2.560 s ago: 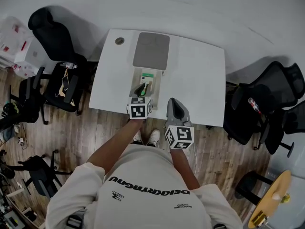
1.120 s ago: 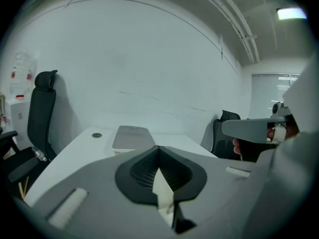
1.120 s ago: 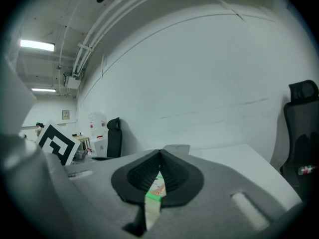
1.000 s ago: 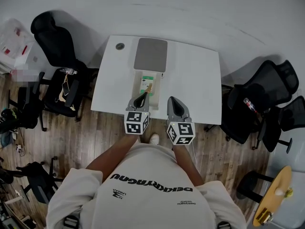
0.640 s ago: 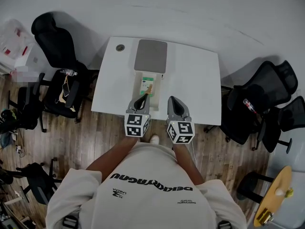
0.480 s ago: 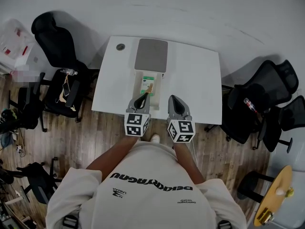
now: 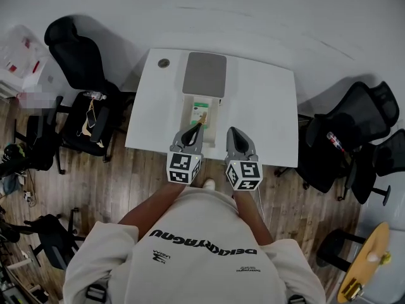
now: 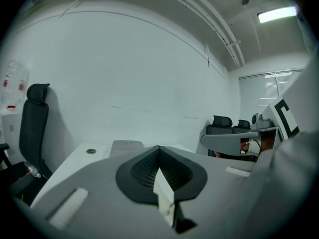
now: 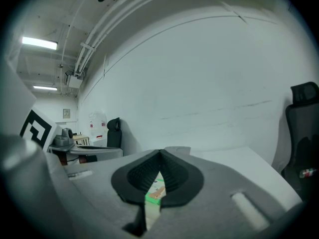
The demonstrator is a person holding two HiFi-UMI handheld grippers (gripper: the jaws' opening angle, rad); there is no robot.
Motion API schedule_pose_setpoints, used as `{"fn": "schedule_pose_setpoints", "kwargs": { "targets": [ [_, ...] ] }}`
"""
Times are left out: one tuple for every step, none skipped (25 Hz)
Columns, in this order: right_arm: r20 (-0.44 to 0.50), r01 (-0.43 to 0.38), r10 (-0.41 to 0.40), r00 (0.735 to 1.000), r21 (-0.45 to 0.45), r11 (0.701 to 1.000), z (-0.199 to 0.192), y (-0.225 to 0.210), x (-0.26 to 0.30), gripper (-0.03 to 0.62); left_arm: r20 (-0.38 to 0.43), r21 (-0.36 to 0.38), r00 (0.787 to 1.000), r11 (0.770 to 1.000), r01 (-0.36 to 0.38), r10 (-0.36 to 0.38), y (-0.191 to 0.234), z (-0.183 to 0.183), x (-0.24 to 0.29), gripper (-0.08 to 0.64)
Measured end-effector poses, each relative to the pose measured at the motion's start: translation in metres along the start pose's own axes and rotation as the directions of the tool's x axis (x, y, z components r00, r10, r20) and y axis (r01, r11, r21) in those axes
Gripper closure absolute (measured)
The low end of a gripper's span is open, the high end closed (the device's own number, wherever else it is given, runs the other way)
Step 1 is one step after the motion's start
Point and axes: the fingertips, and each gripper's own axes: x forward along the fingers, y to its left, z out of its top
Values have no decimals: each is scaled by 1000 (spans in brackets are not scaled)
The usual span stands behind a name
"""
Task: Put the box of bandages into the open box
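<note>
On the white table (image 7: pixel 266 100) stands the open box (image 7: pixel 189 101), its grey lid (image 7: pixel 204 73) lying flat behind it. The green and white box of bandages (image 7: pixel 200 106) lies inside the open box. My left gripper (image 7: pixel 199 124) hangs over the box's near end, shut and empty. In the left gripper view its jaws (image 8: pixel 159 149) meet, with the lid (image 8: pixel 127 144) beyond. My right gripper (image 7: pixel 233 131) hovers just right of the box, shut with nothing held. In the right gripper view, the box of bandages (image 9: pixel 155 190) shows below its closed tips (image 9: pixel 159 153).
Black office chairs stand left (image 7: pixel 79 49) and right (image 7: pixel 354 125) of the table. A round grommet (image 7: pixel 164 63) sits in the table's far left corner. Bare tabletop lies right of the box. The person stands at the near edge on a wooden floor.
My left gripper has drawn back out of the open box toward the near edge and risen a little. The box of bandages stays inside. The right gripper has kept still.
</note>
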Motion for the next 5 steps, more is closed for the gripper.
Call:
{"fn": "schedule_pose_setpoints", "kwargs": {
  "targets": [
    [0, 2, -2, 1000, 0, 1000, 0, -1, 0, 597, 3, 3, 1000, 1000, 2, -2, 0, 1, 0, 557],
    [0, 3, -3, 1000, 1, 1000, -1, 0, 1, 597, 6, 5, 1000, 1000, 2, -2, 2, 2, -1, 557],
    [0, 2, -2, 1000, 1, 1000, -1, 1, 2, 597, 8, 7, 1000, 1000, 0, 0, 4, 3, -2, 557],
    [0, 1, -1, 1000, 1, 1000, -1, 3, 4, 597, 11, 8, 1000, 1000, -2, 2, 7, 5, -2, 557],
    [1, -1, 1, 1000, 2, 1000, -1, 4, 5, 597, 13, 8, 1000, 1000, -5, 5, 9, 6, -3, 557]
  ]
}}
